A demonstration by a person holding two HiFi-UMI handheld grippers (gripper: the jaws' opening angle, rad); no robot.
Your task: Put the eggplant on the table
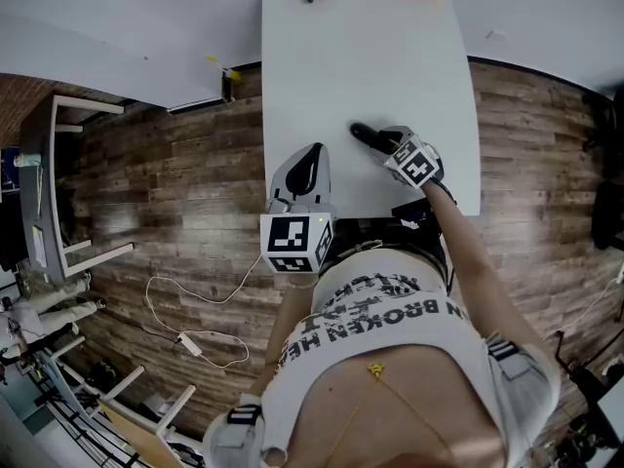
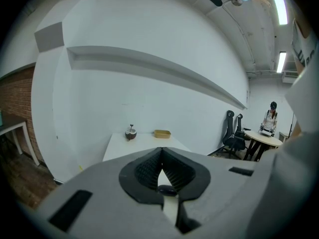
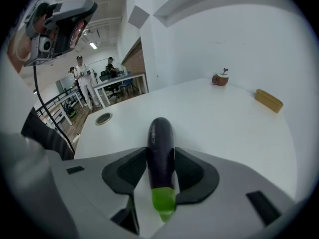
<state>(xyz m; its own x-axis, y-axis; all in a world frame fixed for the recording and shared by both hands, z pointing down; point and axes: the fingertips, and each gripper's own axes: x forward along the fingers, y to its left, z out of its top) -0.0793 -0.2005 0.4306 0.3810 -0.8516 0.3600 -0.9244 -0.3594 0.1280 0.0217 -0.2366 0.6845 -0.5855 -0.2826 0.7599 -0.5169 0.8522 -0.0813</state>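
White bench [image 1: 370, 66], wood floor [image 1: 175, 183]. The right gripper [image 3: 160, 158] fingers grip the eggplant [image 3: 160, 133] over the bench's near edge. The left gripper [image 2: 160, 176] fingers are closed, empty. Let go there, it could roll off.

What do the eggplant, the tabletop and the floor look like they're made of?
The eggplant looks like plastic, probably a toy: glossy dark purple skin, bright green stem end. The table has a smooth matte white top, likely laminate or painted board; no grain shows. The floor shows brown planks of mixed tones; real wood or vinyl, cannot tell.
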